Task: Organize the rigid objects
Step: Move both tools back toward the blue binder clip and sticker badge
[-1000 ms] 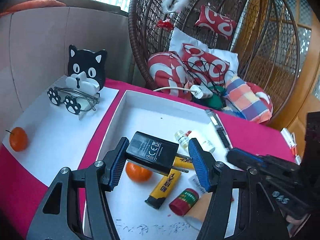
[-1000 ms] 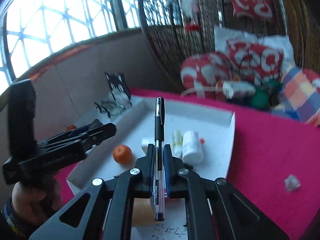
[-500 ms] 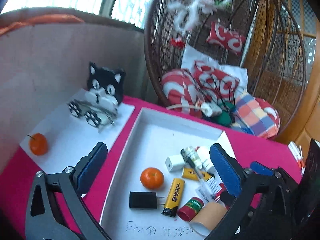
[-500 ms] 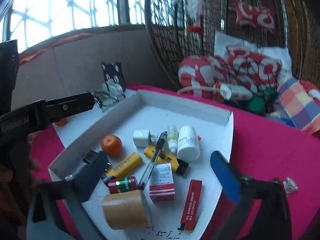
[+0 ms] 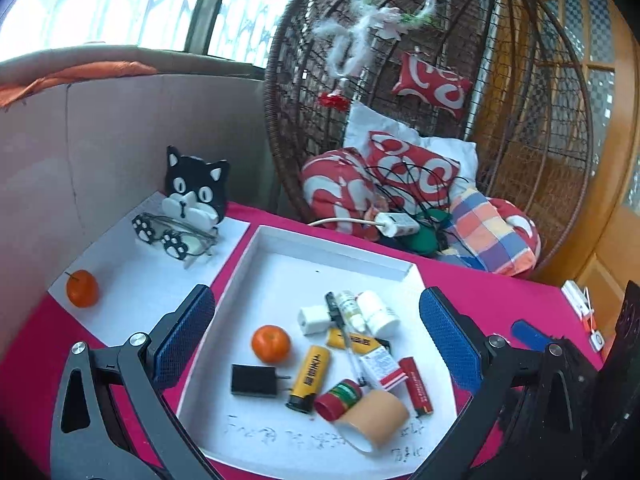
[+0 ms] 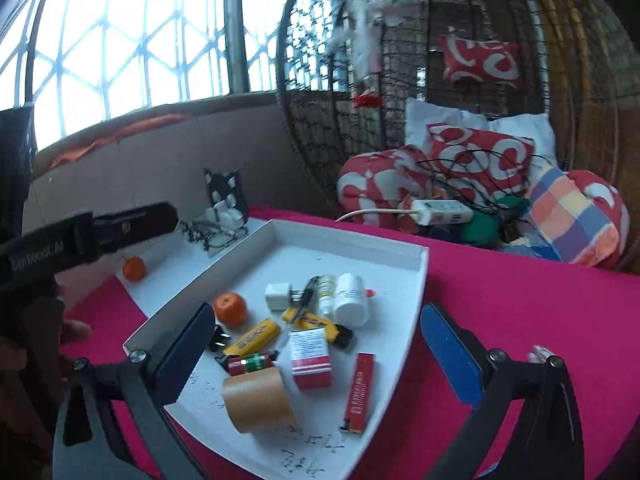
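- Daylight pours through the tall lattice-paned window [image 6: 132, 40], blown out to near white.
- The shallow white cardboard tray [image 5: 320, 248] is evenly lit, with soft, faint shadows.
- Fisheye bending curves the edges; corners go black.
- The right view is slightly motion-blurred.

The handwritten black characters [image 5: 280, 436] on the white cardboard tray [image 5: 332, 258] are too blurred to read — likewise the small print on the red-and-white carton [image 6: 311, 358], whose base hides the clear pen's [image 6: 298, 314] lower end.
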`<state>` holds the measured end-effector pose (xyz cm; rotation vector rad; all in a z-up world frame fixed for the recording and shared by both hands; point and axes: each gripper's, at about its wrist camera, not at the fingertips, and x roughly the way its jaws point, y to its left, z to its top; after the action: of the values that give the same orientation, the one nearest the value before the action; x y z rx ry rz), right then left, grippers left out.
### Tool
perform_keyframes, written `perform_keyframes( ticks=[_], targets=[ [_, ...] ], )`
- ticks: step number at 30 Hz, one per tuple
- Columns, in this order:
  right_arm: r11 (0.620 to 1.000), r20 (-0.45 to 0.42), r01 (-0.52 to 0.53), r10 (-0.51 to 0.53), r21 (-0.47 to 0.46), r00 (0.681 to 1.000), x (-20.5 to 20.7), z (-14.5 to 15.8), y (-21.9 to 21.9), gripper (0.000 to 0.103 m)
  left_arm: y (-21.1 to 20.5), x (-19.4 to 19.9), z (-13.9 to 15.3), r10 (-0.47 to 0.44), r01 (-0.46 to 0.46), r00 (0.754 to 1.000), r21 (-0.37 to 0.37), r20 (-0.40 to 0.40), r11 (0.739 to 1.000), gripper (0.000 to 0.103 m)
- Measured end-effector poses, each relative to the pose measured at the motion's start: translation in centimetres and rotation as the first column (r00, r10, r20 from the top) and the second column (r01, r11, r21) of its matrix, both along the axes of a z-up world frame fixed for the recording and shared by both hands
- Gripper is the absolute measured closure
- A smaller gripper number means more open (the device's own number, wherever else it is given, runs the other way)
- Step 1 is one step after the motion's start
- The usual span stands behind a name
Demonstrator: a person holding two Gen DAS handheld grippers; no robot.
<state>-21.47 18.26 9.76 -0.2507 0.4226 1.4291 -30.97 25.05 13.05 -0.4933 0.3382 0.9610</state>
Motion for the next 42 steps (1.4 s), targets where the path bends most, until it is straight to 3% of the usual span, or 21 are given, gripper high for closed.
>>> perform_keyframes(
  ticks=[16, 25, 30, 37, 41, 42],
  targets=[
    [0.965, -0.127, 0.228, -0.213, 0.125, 0.969, 8.1, 2.4, -6.9, 0.000, -3.2, 5.0, 1.1, -0.133, 0.134, 0.990, 0.021, -0.039, 0.991, 0.000],
    [0.891, -0.230, 0.413, -0.369, 0.189, 0.900, 13.8, 3.2, -12.0, 0.000, -6.0, 10.6, -0.7, -0.293, 0.291, 0.951, -0.040, -0.101, 0.956, 0.000],
    [0.860, -0.275, 0.475, -0.419, 0.185, 0.865, 16.4, 2.5, -13.8, 0.000, -8.3, 15.3, -2.5, -0.423, 0.411, 0.891, -0.099, -0.164, 0.906, 0.000],
    [0.845, -0.328, 0.510, -0.441, 0.164, 0.836, 18.7, 1.2, -15.7, 0.000, -12.5, 21.9, -7.2, -0.604, 0.566, 0.759, -0.210, -0.245, 0.797, 0.000],
    [0.840, -0.346, 0.521, -0.449, 0.151, 0.824, 19.7, 0.6, -16.5, 0.000, -13.5, 23.7, -9.7, -0.615, 0.570, 0.731, -0.231, -0.296, 0.788, 0.001],
    [0.839, -0.351, 0.523, -0.450, 0.148, 0.821, 19.9, 0.6, -16.7, 0.000, -13.5, 24.0, -10.3, -0.621, 0.572, 0.724, -0.240, -0.301, 0.784, 0.006]
  ],
)
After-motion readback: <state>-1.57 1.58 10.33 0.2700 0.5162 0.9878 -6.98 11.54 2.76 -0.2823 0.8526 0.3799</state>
